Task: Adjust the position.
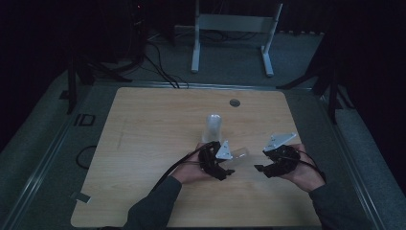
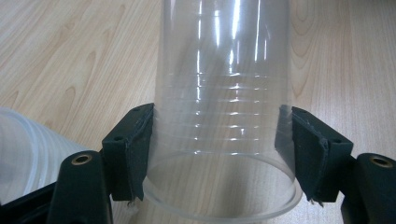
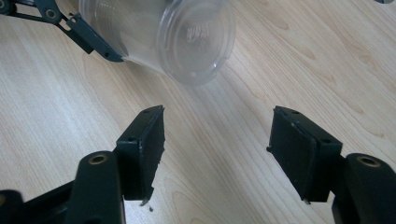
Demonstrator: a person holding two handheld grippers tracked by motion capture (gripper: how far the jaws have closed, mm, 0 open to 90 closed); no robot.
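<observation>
A clear plastic cup (image 2: 224,93) lies on its side just above the wooden table (image 1: 143,134), and my left gripper (image 2: 217,149) is shut on it near its rim, one pad on each side. In the high view the cup (image 1: 239,154) sticks out to the right of my left gripper (image 1: 229,165). Its round base (image 3: 196,39) faces my right gripper (image 3: 217,149), which is open and holds nothing, a short way off. In the high view my right gripper (image 1: 261,160) is just right of the cup. A stack of clear cups (image 1: 212,127) stands behind my left hand.
The cup stack's ribbed rims (image 2: 23,149) show at the lower left of the left gripper view. A grey round grommet (image 1: 234,102) sits near the table's far edge. A white metal frame (image 1: 234,33) and cables stand on the floor beyond the table.
</observation>
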